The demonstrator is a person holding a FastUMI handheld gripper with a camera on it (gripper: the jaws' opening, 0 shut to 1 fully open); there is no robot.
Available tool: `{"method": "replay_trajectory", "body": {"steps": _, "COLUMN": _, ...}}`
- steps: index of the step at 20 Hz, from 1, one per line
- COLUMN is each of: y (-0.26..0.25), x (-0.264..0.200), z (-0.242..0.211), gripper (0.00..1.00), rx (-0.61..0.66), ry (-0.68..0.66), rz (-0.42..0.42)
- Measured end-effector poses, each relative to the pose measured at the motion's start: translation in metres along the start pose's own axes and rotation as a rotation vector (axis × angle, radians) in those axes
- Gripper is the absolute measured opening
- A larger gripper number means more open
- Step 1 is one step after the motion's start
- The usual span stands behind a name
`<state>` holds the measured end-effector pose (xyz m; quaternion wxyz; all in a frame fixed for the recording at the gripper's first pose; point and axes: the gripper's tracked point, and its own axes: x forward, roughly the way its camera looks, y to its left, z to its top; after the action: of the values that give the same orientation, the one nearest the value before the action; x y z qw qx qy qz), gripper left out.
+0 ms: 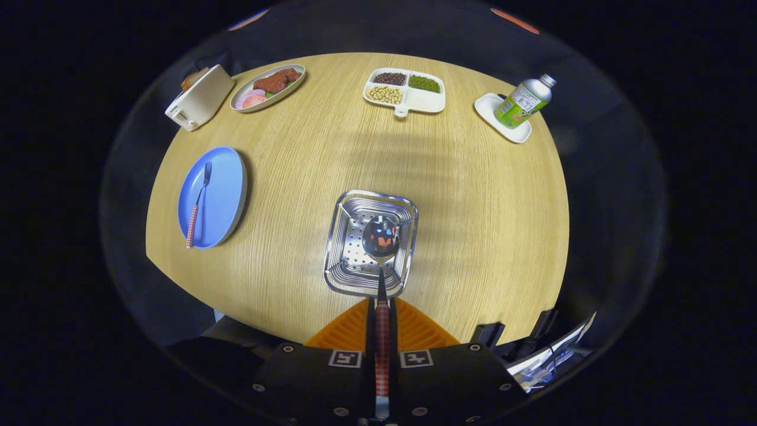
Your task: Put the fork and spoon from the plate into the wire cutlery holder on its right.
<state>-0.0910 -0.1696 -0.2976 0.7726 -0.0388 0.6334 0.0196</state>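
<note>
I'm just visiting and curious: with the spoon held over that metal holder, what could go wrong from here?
The spoon is pinched by its thin handle in the gripper, so it might twist or slip. Its bowl hangs over the holder; released off-centre, it could catch the rim and fall on the table. The fork lies flat on the blue plate, so it may be awkward to pick up.

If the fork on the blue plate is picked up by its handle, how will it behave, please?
The fork looks like stiff metal, so it should not bend. It is thin and lies flat on the blue plate, so it may slide before the fingers catch it. The gripper is now shut on the spoon.
</note>
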Motion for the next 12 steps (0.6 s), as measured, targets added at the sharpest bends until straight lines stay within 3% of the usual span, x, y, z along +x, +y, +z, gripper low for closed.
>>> {"method": "replay_trajectory", "body": {"steps": 5, "y": 0.001, "x": 0.006, "z": 0.018, "gripper": 0.13, "rx": 0.069, "ry": -0.003, "rz": 0.026}}
{"method": "replay_trajectory", "body": {"steps": 9, "y": 0.019, "x": -0.009, "z": 0.049, "gripper": 0.19, "rx": 0.150, "ry": -0.139, "rz": 0.111}}
{"method": "replay_trajectory", "body": {"steps": 12, "y": 0.038, "x": -0.029, "z": 0.077, "gripper": 0.34, "rx": 0.196, "ry": -0.293, "rz": 0.187}}
